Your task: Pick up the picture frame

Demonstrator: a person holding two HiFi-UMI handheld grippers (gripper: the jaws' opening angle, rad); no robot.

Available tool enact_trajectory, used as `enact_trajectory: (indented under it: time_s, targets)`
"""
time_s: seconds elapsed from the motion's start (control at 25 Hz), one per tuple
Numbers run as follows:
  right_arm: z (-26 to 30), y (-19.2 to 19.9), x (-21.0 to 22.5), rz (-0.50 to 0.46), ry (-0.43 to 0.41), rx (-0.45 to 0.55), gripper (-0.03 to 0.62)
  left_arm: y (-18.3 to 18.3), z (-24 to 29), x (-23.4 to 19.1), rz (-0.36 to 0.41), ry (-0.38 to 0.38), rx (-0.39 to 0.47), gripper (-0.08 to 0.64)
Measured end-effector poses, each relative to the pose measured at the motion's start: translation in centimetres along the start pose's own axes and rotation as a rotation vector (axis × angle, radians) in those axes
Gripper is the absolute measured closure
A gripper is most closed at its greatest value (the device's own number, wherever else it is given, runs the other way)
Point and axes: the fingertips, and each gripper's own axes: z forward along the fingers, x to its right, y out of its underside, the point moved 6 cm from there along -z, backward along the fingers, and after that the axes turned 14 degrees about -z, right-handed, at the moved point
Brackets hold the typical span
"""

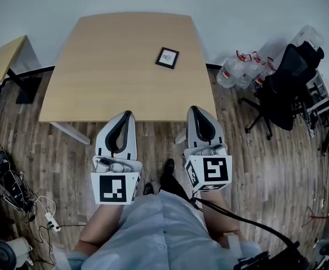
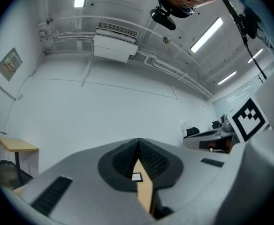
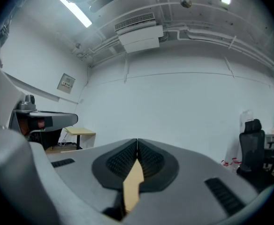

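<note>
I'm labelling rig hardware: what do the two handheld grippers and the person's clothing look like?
The left gripper and right gripper have pale grey shells with black ribbed fingers. Each carries a cube with black-and-white square markers. A black cable runs from the right one. The person wears a light blue shirt.

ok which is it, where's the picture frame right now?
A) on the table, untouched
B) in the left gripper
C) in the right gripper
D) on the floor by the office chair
A: the picture frame lies on the table, well away from the left gripper and right gripper, both closed on nothing.
</note>
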Motion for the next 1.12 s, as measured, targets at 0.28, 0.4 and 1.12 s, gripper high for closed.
enact_trajectory:
  time_s: [0.28,0.4,1.12]
  targets:
    - [2.9,1.2,1.4,0.010,-0.010,-0.001,0.591,0.8,3.2,-0.7,0.050,0.002,-0.020,0.558]
    - [4.8,2.4,2.4,0.029,-0.016,-0.005,0.591,1.5,5.2,-0.8,0.031,-0.011,-0.056,0.558]
    - [19.8,6.3,11.5,0.092,-0.184,0.029,0.591,2.8,21.1,-1.4,0.192,-0.107,-0.062,0.558]
